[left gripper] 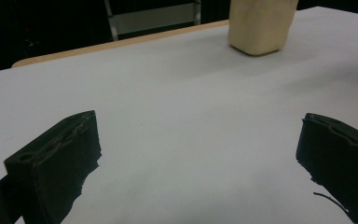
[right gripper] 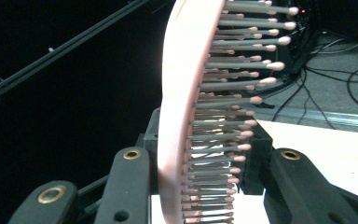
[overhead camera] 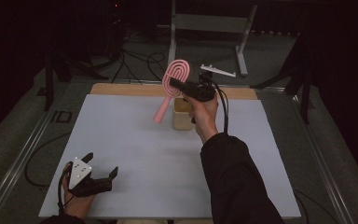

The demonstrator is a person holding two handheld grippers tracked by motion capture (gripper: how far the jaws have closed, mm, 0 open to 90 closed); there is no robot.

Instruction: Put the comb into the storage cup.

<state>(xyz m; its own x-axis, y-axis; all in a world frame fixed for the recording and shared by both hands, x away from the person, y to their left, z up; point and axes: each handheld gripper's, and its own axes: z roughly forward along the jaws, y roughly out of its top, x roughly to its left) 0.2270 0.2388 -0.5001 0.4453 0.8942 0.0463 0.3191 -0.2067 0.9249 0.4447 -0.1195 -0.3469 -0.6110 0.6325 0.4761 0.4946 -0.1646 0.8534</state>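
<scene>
A pink hairbrush (overhead camera: 172, 85) hangs tilted in the air above the far middle of the white table, handle pointing down-left. My right gripper (overhead camera: 177, 86) is shut on its oval head; in the right gripper view the pink back (right gripper: 179, 107) and grey bristles (right gripper: 223, 88) stand edge-on between the jaws. Just below and right of the brush stands a beige square cup (overhead camera: 183, 113), also in the left gripper view (left gripper: 260, 24). My left gripper (overhead camera: 103, 169) rests near the table's front left corner, jaws wide open (left gripper: 196, 154) with nothing between them.
The white table top (overhead camera: 135, 154) has a wooden strip along its far edge (overhead camera: 121, 89). Behind it a metal frame (overhead camera: 209, 23) stands among cables on the dark floor (overhead camera: 140, 58). A small white bracket (overhead camera: 219, 70) lies past the far edge.
</scene>
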